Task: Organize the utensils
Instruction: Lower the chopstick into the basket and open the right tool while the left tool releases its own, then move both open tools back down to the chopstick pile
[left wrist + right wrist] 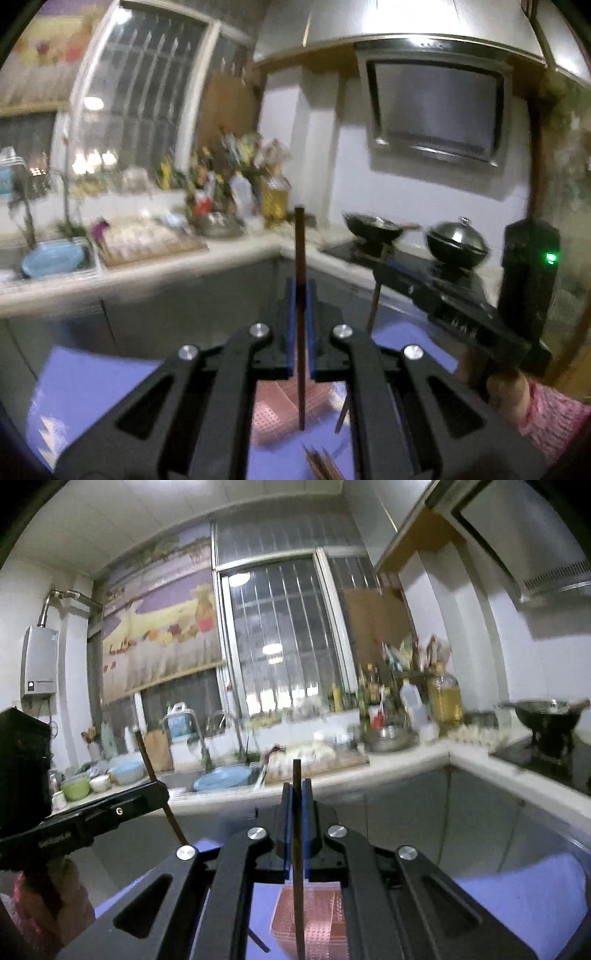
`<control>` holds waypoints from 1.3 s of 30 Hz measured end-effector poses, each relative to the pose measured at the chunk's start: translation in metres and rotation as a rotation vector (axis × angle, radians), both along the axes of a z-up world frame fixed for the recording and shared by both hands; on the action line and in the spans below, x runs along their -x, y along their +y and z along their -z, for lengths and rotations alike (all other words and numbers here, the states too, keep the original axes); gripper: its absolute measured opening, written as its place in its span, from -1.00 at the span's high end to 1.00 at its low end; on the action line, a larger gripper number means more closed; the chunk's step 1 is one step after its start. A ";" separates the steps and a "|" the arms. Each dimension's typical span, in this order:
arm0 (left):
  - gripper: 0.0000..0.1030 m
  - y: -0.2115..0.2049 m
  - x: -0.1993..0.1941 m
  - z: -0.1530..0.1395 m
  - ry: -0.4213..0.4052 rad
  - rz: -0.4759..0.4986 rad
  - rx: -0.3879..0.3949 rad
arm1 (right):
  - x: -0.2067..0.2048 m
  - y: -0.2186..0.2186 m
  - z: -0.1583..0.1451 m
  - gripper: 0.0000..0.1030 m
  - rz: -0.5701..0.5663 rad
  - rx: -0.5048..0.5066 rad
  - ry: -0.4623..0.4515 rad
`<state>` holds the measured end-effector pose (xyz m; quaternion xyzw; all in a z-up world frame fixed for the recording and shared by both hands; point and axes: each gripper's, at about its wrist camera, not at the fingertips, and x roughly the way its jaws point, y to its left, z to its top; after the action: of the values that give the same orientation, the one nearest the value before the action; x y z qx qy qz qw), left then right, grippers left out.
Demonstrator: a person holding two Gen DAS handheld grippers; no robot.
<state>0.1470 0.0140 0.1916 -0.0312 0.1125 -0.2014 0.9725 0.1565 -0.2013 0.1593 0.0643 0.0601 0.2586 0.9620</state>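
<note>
Left wrist view: left gripper (302, 295) pinching a dark chopstick (301, 258), blue pads pressed against its shaft. Stick upright, long axis vertical, upper end well above the fingertips, lower end hanging down over a pink basket (280, 406) on the purple table (92, 384). More chopsticks (321, 463) lying loose in a bundle on the table at the bottom edge, just in front of the basket. Right gripper (384, 269) off to the right, gripping a second chopstick (375, 306) that slants down toward the basket's right side. Hand (506, 384) and pink sleeve (554, 417) below it.

Right wrist view: right gripper (296, 794) clamped on its chopstick (297, 834), pads closed tight on the shaft. Stick near vertical, tip pointing straight down at the pink basket (325, 919), directly under the fingers. Left gripper (162, 794) at the left, its chopstick (155, 775) tilted. Kitchen counter (406, 764) and sink behind, blurred.

Judgement: both sticks lifted clear and held end-down, basket below and slightly ahead of both pairs of fingers, neither hand clearly nearer. Coming move probably a straight lowering along each stick's long axis into a basket compartment; which compartment, impossible to tell.
</note>
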 end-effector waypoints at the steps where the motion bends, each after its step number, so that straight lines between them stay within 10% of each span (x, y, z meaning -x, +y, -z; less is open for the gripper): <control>1: 0.91 -0.003 -0.007 -0.001 -0.021 -0.022 -0.016 | -0.010 0.006 -0.001 0.91 0.012 -0.005 -0.017; 22: 0.88 -0.017 -0.117 0.128 0.303 -0.102 -0.102 | -0.099 0.049 0.119 0.84 -0.036 0.043 0.245; 28: 0.50 -0.003 -0.092 0.102 0.231 -0.126 -0.049 | -0.069 0.038 0.093 0.09 -0.021 -0.013 0.172; 35: 0.49 0.014 -0.024 0.073 0.138 -0.113 0.025 | -0.003 0.012 0.064 0.07 0.003 -0.076 0.083; 39: 0.49 0.018 0.029 0.104 0.164 -0.075 0.012 | 0.047 -0.007 0.096 0.07 0.003 -0.083 0.130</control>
<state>0.1184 0.0321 0.0872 -0.0579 0.1893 -0.1622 0.9667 0.1093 -0.2081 0.0628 0.1207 0.1117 0.2547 0.9529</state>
